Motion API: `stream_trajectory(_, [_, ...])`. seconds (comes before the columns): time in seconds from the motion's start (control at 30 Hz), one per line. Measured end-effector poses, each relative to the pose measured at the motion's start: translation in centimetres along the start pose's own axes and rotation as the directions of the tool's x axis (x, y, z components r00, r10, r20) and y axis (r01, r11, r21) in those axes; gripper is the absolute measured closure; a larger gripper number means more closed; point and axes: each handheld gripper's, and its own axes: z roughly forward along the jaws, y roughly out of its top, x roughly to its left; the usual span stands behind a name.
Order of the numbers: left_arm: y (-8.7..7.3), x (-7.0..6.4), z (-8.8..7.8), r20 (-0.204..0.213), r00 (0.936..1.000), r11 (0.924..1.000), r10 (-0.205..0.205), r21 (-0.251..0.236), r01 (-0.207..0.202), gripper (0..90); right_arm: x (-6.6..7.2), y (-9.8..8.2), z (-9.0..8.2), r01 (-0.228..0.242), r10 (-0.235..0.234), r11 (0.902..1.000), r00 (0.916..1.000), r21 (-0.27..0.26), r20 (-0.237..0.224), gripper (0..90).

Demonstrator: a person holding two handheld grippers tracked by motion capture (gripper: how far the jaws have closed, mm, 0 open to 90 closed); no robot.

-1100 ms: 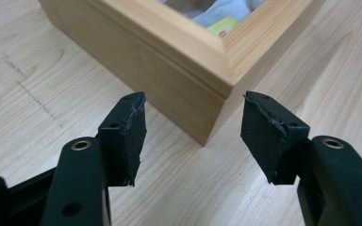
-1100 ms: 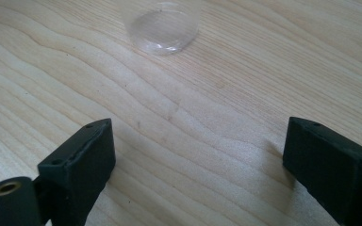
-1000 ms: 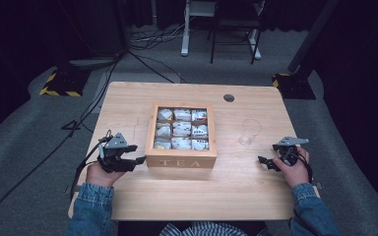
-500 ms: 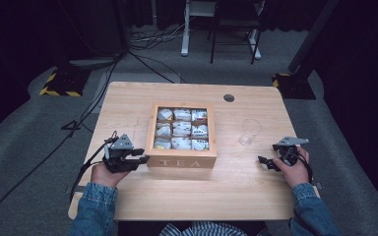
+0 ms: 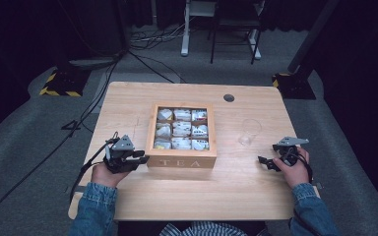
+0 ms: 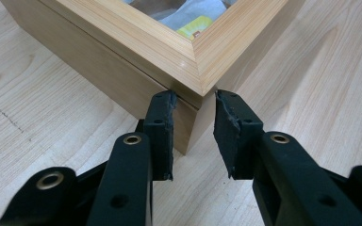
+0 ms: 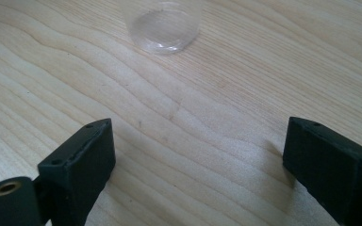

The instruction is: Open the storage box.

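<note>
Since the earlier high view, the left gripper [image 6: 194,113] has been closing its jaws, and they now pinch the near left corner of the wooden tea box [image 5: 181,132] at the seam where the glass-topped lid meets the base. In the left gripper view the pads look pressed against the two faces of that corner, though I cannot tell for sure whether they bite on the lid alone or across the seam. The box sits mid-table with its TEA label facing the person. The right gripper [image 7: 195,162] hovers wide open over bare table [image 5: 226,196], with the clear plastic cup [image 5: 249,131] just ahead of it and well apart from the box. To lift the lid cleanly, the grip probably needs to sit above the seam, so the pull should go upward and hinge-wise, slowly, while the right gripper steadies the base if it starts to slide.
</note>
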Motion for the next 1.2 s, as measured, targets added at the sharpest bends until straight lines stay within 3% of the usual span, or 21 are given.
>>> stream_trajectory(0.57, [0.2, -0.5, -0.1, -0.037, 0.9991, 0.9998, 0.019, -0.002, -0.019, 73.7, 0.0, 0.0, 0.0, 0.0, 0.0, 1.0, 1.0, 0.0, 0.0, 10.1])
stream_trajectory(0.67, [0.4, -0.4, 0.1, -0.045, 0.9989, 0.9999, -0.014, -0.005, 0.013, 64.5, 0.0, 0.0, 0.0, 0.0, 0.0, 1.0, 1.0, 0.0, 0.0, 10.1])
stream_trajectory(0.8, [0.6, -0.4, 0.2, -0.049, 0.9987, 0.9999, -0.012, -0.007, 0.012, 57.4, 0.0, 0.0, 0.0, 0.001, -0.001, 1.0, 1.0, 0.0, 0.0, 10.1])
stream_trajectory(0.83, [0.8, -0.5, 0.2, -0.067, 0.9977, 1.0, -0.005, -0.002, 0.005, 55.3, 0.0, 0.0, 0.0, 0.002, -0.002, 1.0, 1.0, 0.0, 0.001, 10.1])
stream_trajectory(0.97, [1.4, -1.0, 0.0, -0.1, 0.9948, 0.9997, 0.02, -0.011, -0.021, 54.3, 0.1, -0.1, -0.1, 0.003, -0.003, 1.0, 1.0, -0.002, -0.004, 10.1])
stream_trajectory(1.2, [1.7, -0.5, -0.5, -0.091, 0.9958, 0.9978, -0.012, -0.067, 0.006, 46.9, 0.2, -0.2, -0.3, 0.002, -0.002, 1.0, 1.0, -0.001, -0.005, 10.1])
